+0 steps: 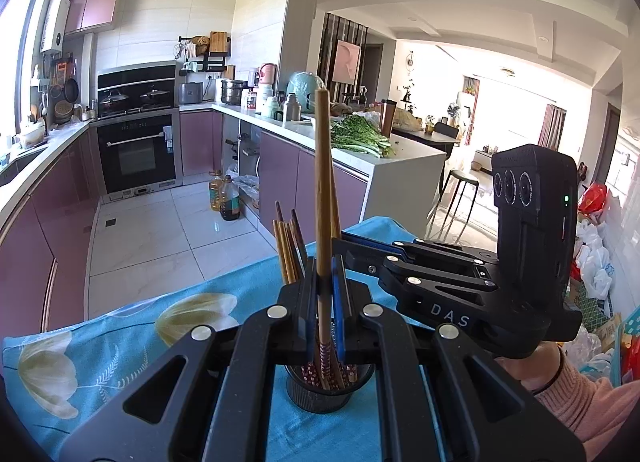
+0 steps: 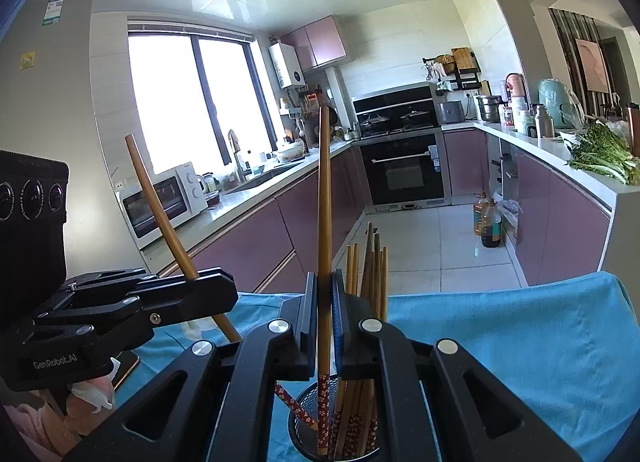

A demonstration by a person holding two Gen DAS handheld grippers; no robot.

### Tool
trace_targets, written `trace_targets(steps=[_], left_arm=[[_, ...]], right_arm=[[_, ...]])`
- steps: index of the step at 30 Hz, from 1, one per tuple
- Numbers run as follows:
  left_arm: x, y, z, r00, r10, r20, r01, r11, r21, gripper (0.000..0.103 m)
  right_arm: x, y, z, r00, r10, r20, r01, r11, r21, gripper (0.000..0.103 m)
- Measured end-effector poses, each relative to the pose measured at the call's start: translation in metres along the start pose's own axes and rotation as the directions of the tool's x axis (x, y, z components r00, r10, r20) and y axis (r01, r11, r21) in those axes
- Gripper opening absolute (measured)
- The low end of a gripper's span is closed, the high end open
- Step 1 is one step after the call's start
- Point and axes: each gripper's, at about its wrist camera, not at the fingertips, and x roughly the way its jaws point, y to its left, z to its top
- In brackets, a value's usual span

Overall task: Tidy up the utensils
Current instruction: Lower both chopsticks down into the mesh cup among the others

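Observation:
A black mesh holder [image 1: 320, 394] [image 2: 308, 410] stands on a blue flowered cloth [image 1: 120, 342] with several wooden chopsticks [image 1: 290, 246] [image 2: 372, 270] in it. My left gripper [image 1: 323, 274] is shut on one upright chopstick [image 1: 322, 182] whose patterned red end reaches down into the holder. In the right wrist view the left gripper [image 2: 216, 286] holds that chopstick [image 2: 160, 214] tilted. My right gripper [image 2: 324, 286] is shut on another chopstick [image 2: 324, 202], its red end inside the holder. From the left wrist view the right gripper [image 1: 340, 240] comes in from the right, just behind my left fingers.
A hand in a pink sleeve [image 1: 580, 394] holds the right gripper. Purple kitchen cabinets [image 2: 248, 246] run on both sides of a tiled floor beyond the table edge. Oil bottles [image 1: 224, 198] stand on the floor. Greens [image 1: 360, 134] lie on the counter.

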Motion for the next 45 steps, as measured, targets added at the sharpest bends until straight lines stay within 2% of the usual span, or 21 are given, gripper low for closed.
trace_targets(steps=[11, 45], left_arm=[[0.006, -0.001, -0.001, 0.999, -0.002, -0.037, 0.002, 1.000, -0.007, 0.007], [0.030, -0.002, -0.001, 0.993, 0.015, -0.114, -0.016, 1.000, -0.005, 0.007]], right_arm=[[0.011, -0.008, -0.004, 1.000, -0.024, -0.009, 0.024, 0.999, 0.035, 0.006], [0.027, -0.009, -0.022, 0.997, -0.052, -0.050, 0.053, 0.998, 0.029, 0.006]])
